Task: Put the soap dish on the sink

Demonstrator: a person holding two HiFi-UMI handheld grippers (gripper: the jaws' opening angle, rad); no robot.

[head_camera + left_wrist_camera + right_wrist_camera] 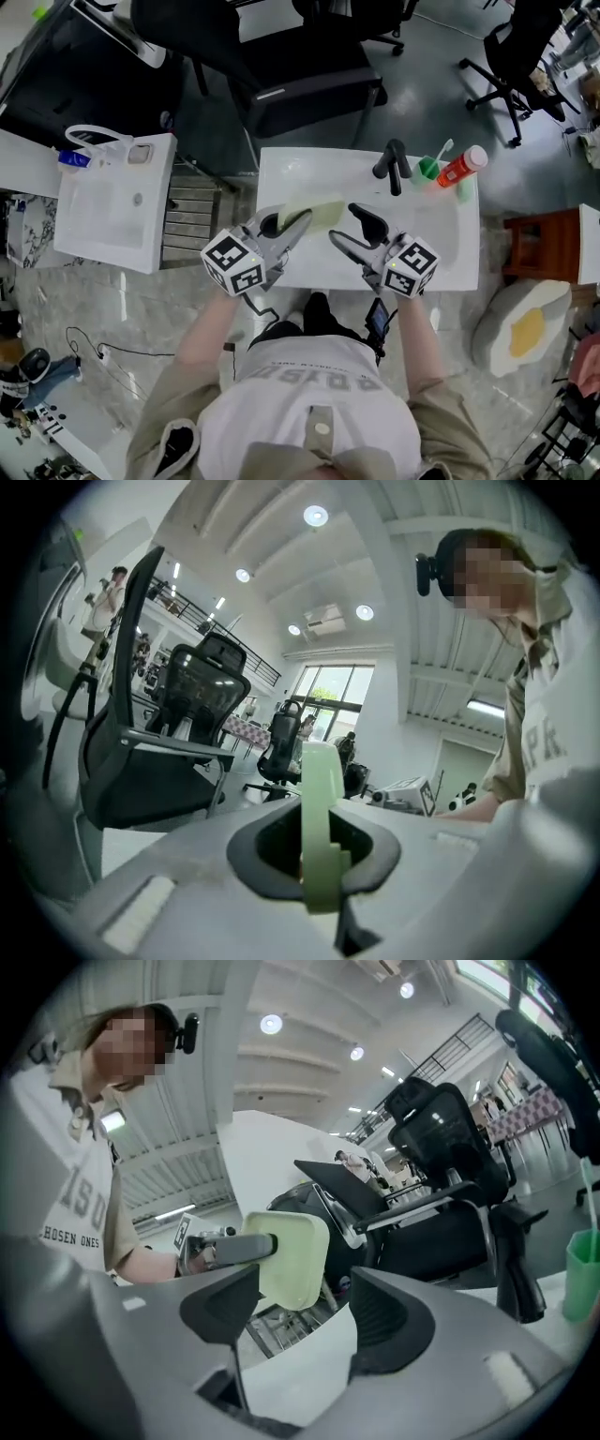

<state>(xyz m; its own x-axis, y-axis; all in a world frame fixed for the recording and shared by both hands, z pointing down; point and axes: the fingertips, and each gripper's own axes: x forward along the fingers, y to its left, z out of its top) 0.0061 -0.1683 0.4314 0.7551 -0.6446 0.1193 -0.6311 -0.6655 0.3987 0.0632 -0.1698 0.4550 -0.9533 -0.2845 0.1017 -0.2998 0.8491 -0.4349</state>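
Roughly halfway: pinches pale green plastic soap dish (323, 214) in jaws of left gripper (298, 221), right gripper (344, 223) spread empty. Leaves setting it on white sink (441, 255).

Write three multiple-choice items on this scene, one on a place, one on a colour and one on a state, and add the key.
1. Where is the soap dish?
A on the floor
B in the left gripper, over the sink
C on a chair

2. What colour is the cup beside the faucet?
A green
B blue
C white

3. How does the right gripper stand?
A shut on the cup
B shut on the faucet
C open and empty

Key:
1 B: the left gripper view shows its jaws clamped on the dish's edge.
2 A: it is plainly green in the head view.
3 C: its jaws stand apart and grip nothing.
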